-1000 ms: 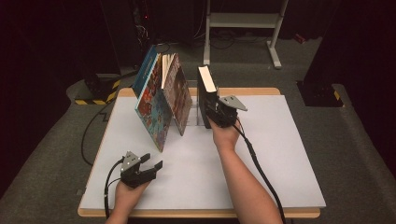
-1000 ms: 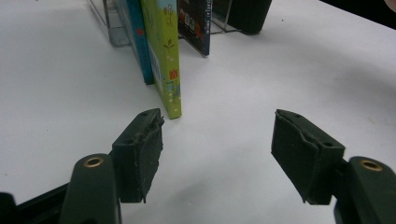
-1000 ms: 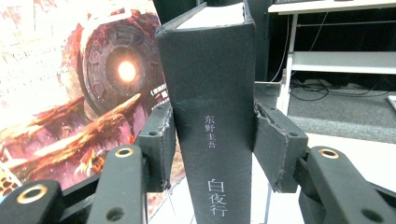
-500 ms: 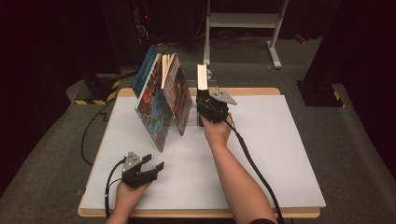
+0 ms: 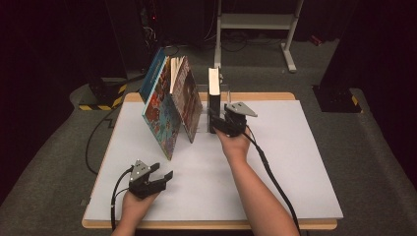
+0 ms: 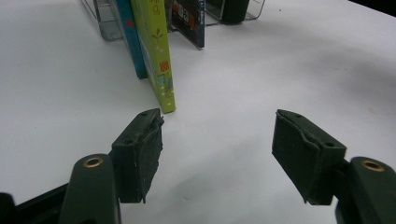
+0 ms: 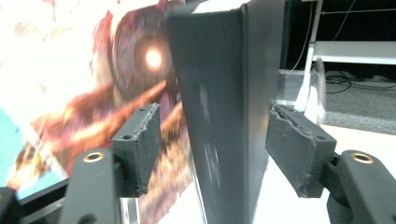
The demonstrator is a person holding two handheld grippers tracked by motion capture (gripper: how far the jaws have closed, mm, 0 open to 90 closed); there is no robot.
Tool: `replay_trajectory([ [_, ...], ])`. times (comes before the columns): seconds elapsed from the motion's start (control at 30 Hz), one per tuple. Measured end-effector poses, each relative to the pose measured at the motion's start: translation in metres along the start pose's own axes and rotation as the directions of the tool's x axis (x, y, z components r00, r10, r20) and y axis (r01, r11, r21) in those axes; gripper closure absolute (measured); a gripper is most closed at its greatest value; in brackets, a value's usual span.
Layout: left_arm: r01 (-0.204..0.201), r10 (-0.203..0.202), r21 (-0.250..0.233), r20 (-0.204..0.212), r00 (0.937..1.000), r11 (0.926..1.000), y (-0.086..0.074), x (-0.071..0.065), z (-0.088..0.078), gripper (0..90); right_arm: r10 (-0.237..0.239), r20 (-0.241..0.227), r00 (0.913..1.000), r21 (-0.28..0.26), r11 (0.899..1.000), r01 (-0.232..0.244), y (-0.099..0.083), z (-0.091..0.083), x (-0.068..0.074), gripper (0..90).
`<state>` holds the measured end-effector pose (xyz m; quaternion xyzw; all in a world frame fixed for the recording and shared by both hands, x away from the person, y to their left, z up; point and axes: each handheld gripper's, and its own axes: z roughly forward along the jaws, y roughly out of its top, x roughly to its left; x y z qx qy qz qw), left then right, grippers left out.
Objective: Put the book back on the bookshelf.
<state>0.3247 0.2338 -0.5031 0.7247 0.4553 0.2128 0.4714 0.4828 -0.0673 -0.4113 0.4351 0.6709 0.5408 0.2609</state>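
Black book (image 5: 213,101) upright beside the leaning books (image 5: 172,105), spine between just-opened right claw (image 7: 212,154) pads, unpressed; left claw (image 5: 160,178) open, empty; likely stiff, fairly heavy, best pinched low across the spine.

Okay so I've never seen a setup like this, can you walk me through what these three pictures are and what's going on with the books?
A person sits at a white table holding a hand-operated clamp tool in each hand. The wide picture looks down from above; the other two come from cameras mounted on each tool, looking along its jaws. Several picture books lean in a clear rack at the far side. The right gripper has just been opening: its pads stand apart on either side of an upright black book, without pressing it. The left gripper rests near the front edge, open, holding nothing.
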Motion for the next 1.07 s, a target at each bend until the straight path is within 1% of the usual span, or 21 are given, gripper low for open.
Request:
replay_trajectory([
  [0.07, -0.002, 0.002, 0.0, -0.004, 1.0, 1.0, 0.0, 0.0, 0.0, 33.2, -0.015, -0.008, 0.9999, 0.006, 1.0, 0.015, -0.011, -0.015, -0.006, 32.1],
  [0.1, 0.0, 0.0, -0.003, -0.007, 1.0, 1.0, 0.001, 0.0, -0.001, 33.2, -0.021, -0.008, 0.9998, 0.015, 1.0, 0.021, -0.019, -0.026, -0.011, 31.6],
  [0.23, -0.001, 0.001, -0.012, -0.016, 0.9999, 0.9999, 0.002, 0.0, -0.002, 33.2, -0.035, 0.012, 0.9993, 0.044, 0.998, 0.034, -0.046, -0.066, -0.033, 30.7],
  [0.3, -0.002, 0.002, -0.018, -0.02, 0.9998, 0.9998, 0.003, 0.0, -0.004, 33.2, -0.049, 0.034, 0.9982, 0.049, 0.998, 0.048, -0.059, -0.086, -0.045, 30.7],
  [0.33, -0.004, 0.003, -0.02, -0.022, 0.9998, 0.9998, 0.004, 0.0, -0.004, 33.2, -0.059, 0.054, 0.9968, 0.06, 0.997, 0.055, -0.067, -0.1, -0.053, 30.6],
  [0.37, -0.005, 0.005, -0.022, -0.026, 0.9996, 0.9998, 0.004, -0.001, -0.005, 33.2, -0.065, 0.067, 0.9956, 0.066, 0.996, 0.061, -0.073, -0.109, -0.058, 30.6],
  [0.4, -0.014, 0.013, -0.019, -0.032, 0.9994, 0.9997, 0.004, -0.002, -0.005, 33.1, -0.066, 0.082, 0.9945, 0.072, 0.996, 0.06, -0.08, -0.121, -0.065, 30.4],
  [0.43, -0.023, 0.023, -0.014, -0.035, 0.9991, 0.9996, 0.005, -0.002, -0.005, 33.1, -0.067, 0.101, 0.9927, 0.082, 0.995, 0.059, -0.088, -0.135, -0.073, 30.0],
  [0.5, -0.034, 0.033, -0.013, -0.044, 0.9985, 0.9993, 0.006, -0.003, -0.005, 32.9, -0.082, 0.134, 0.9876, 0.1, 0.993, 0.069, -0.101, -0.156, -0.083, 29.7],
  [0.53, -0.037, 0.036, -0.015, -0.048, 0.9982, 0.9992, 0.006, -0.003, -0.005, 32.9, -0.093, 0.151, 0.9842, 0.108, 0.991, 0.077, -0.107, -0.166, -0.087, 29.6],
  [0.6, -0.047, 0.046, -0.014, -0.063, 0.9969, 0.9988, 0.006, -0.004, -0.006, 32.6, -0.125, 0.186, 0.9745, 0.127, 0.987, 0.103, -0.117, -0.182, -0.093, 29.4],
  [0.67, -0.049, 0.047, -0.017, -0.072, 0.9962, 0.9987, 0.006, -0.004, -0.008, 31.9, -0.127, 0.201, 0.9713, 0.147, 0.984, 0.098, -0.123, -0.191, -0.099, 29.4],
  [0.73, -0.05, 0.047, -0.023, -0.081, 0.9956, 0.9985, 0.006, -0.004, -0.01, 30.6, -0.108, 0.194, 0.9751, 0.188, 0.98, 0.072, -0.125, -0.193, -0.108, 27.3],
  [0.77, -0.052, 0.05, -0.024, -0.082, 0.9954, 0.9983, 0.006, -0.003, -0.01, 30.3, -0.094, 0.195, 0.9762, 0.198, 0.979, 0.055, -0.126, -0.193, -0.112, 27.2],
  [0.83, -0.06, 0.057, -0.026, -0.083, 0.9949, 0.9979, 0.006, -0.002, -0.012, 29.2, -0.084, 0.19, 0.9782, 0.198, 0.979, 0.046, -0.127, -0.192, -0.115, 27.4],
  [0.9, -0.071, 0.068, -0.025, -0.085, 0.994, 0.9972, 0.006, -0.001, -0.013, 27.7, -0.087, 0.183, 0.9793, 0.198, 0.979, 0.05, -0.128, -0.192, -0.116, 27.5],
  [0.93, -0.07, 0.067, -0.025, -0.089, 0.9937, 0.9973, 0.006, 0.0, -0.014, 27.2, -0.087, 0.179, 0.98, 0.201, 0.978, 0.051, -0.128, -0.191, -0.116, 27.4],
  [1.0, -0.056, 0.053, -0.032, -0.085, 0.9949, 0.9979, 0.006, 0.003, -0.015, 26.3, -0.096, 0.171, 0.9805, 0.206, 0.977, 0.06, -0.127, -0.191, -0.115, 27.1],
  [1.07, -0.05, 0.048, -0.027, -0.091, 0.9947, 0.9984, 0.006, 0.006, -0.015, 24.6, -0.105, 0.165, 0.9806, 0.208, 0.976, 0.069, -0.127, -0.19, -0.114, 26.6],
])
